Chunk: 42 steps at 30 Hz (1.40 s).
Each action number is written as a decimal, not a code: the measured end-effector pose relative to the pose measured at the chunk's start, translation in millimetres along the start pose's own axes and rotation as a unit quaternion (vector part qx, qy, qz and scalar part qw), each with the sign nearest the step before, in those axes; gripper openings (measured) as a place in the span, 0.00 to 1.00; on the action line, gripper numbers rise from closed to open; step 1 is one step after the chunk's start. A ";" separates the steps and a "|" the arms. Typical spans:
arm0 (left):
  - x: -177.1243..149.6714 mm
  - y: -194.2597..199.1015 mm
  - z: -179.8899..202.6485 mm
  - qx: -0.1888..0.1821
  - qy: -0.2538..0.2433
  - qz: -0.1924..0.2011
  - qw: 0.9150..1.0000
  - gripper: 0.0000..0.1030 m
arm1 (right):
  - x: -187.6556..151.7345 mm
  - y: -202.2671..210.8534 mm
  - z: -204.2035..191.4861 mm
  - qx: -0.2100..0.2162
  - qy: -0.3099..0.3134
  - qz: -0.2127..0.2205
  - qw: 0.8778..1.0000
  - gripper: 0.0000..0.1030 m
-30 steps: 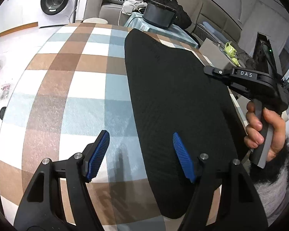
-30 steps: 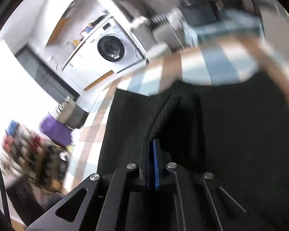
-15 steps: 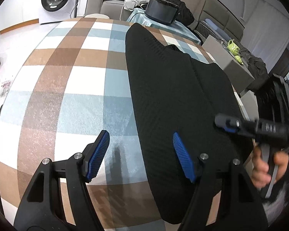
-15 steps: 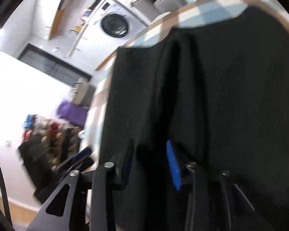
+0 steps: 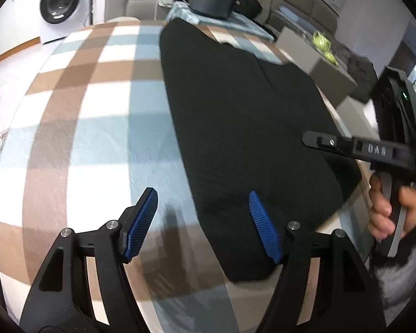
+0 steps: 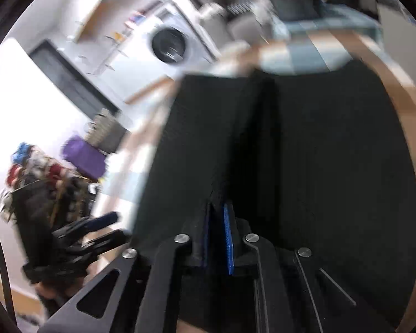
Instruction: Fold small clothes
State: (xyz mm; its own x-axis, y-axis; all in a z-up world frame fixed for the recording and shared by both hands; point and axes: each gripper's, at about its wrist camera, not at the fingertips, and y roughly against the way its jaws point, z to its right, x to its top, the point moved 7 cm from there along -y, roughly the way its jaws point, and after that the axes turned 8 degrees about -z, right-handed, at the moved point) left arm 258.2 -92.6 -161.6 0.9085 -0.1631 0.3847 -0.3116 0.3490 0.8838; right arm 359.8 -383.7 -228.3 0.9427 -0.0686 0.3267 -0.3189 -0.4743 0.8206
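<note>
The black garment (image 5: 244, 127) lies flat on the checked tabletop (image 5: 77, 127), toward its right edge, with a lengthwise ridge of cloth raised near the middle.

**Right gripper (image 6: 217, 236).** The jaws are closing on that raised ridge; black cloth sits between the blue pads (image 6: 228, 238), which stand almost together. Confirm that the pinch takes the full layer before lifting; a shallow bite will probably slip.

**Left gripper (image 5: 205, 222).** The jaws stand spread and hold nothing. One pad is over the bare tabletop, the other over the near left edge of the garment.

**Recommended procedure.**
1. Lower the left gripper onto the near edge and pinch it.
2. Keep both pinches level with each other.
3. Carry the cloth across in one even pass, so that the fold line stays straight.
</note>
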 end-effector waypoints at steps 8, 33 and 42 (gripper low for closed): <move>-35.3 4.0 4.3 -0.023 -0.017 -0.026 0.999 0.64 | -46.8 3.7 -10.2 0.116 0.013 -0.036 0.992 0.37; -7.0 20.9 -14.4 -0.035 0.036 0.017 0.999 0.64 | -8.3 -9.1 38.5 0.030 -0.054 0.017 0.998 0.31; 7.7 16.1 -22.2 -0.037 0.064 0.025 0.997 0.64 | 29.9 -10.3 11.9 0.014 -0.025 0.071 0.997 0.04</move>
State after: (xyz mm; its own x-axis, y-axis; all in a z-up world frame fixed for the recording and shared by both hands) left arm 266.4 -67.8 -150.3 0.9219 -0.0274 0.3865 -0.3401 0.4209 0.8410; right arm 392.4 -391.3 -232.6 0.8923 -0.1793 0.4143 -0.4469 -0.4806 0.7545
